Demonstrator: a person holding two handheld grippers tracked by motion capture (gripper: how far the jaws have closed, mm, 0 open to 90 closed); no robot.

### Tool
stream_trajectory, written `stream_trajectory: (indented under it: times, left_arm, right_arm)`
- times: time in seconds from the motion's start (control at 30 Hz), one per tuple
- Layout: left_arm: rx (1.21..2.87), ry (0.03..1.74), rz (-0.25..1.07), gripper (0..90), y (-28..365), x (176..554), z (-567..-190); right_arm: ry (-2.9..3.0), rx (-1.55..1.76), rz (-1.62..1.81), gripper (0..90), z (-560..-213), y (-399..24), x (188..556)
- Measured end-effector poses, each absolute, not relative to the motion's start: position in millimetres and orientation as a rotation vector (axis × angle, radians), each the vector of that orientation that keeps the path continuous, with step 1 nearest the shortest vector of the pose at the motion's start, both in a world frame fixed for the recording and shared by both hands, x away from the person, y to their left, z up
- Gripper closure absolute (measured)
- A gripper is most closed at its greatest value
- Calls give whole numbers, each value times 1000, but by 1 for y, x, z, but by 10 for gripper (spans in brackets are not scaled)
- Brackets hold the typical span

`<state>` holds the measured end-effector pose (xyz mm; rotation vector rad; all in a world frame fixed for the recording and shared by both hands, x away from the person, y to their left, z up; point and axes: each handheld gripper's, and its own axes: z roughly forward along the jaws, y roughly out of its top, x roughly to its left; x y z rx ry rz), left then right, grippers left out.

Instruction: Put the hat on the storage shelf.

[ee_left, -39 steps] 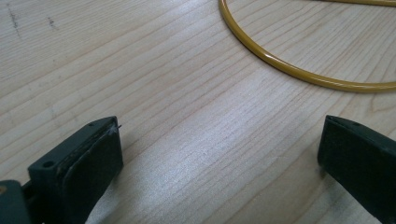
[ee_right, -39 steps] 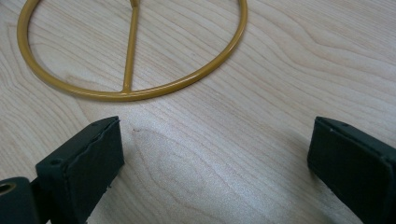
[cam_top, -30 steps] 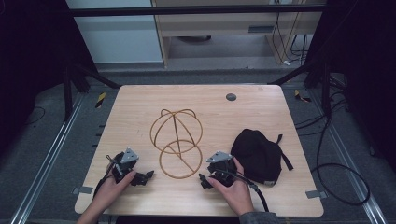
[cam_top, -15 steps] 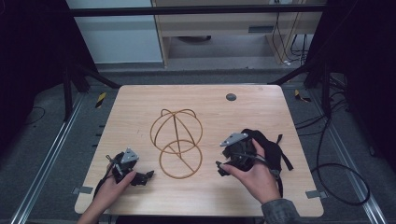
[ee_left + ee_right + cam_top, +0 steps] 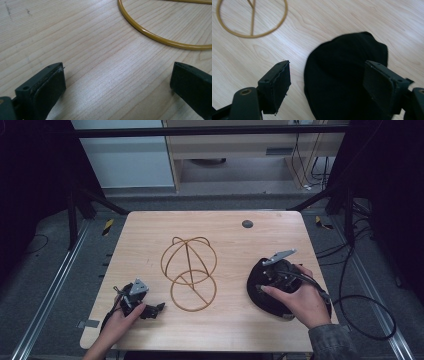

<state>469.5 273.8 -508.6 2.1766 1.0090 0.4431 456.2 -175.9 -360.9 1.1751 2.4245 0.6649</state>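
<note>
Fingers (image 5: 275,87) of right gripper (image 5: 327,87) spread, lately narrowing, nothing pinched, hovering over black cap (image 5: 344,75) on table (image 5: 225,330). Left gripper (image 5: 117,87) wide, empty, near gold wire stand (image 5: 189,272), whose domed frame seen from high view.

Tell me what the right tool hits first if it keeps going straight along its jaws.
Most likely the black fabric cap: it lies directly beyond and between the open jaws of the right tool. Depth is unclear, so how soon it gets there is hard to judge.
</note>
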Motion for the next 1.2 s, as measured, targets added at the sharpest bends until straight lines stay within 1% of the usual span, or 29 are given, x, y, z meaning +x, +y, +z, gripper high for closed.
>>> stream_trajectory:
  times: [0.2,0.37,0.63,0.73,0.87,1.0,1.2]
  left_arm:
    - [2177,1009,443,0,274,470,-509]
    - [2177,1009,443,0,274,470,-509]
    - [2177,1009,443,0,274,470,-509]
    - [2177,1009,443,0,274,470,-509]
    - [2177,1009,443,0,274,470,-509]
    - [2177,1008,443,0,274,470,-509]
    - [2175,1007,442,0,274,470,-509]
  right_arm:
    - [2443,1202,600,207,-358,-189,460]
    - [2445,1238,586,222,-360,-199,466]
    - [2472,1255,552,266,-361,-206,474]
    - [2480,1254,541,309,-361,-208,477]
    - [2490,1268,538,324,-363,-211,480]
    - [2488,1286,530,318,-367,-213,485]
    - [2503,1291,481,372,-376,-211,495]
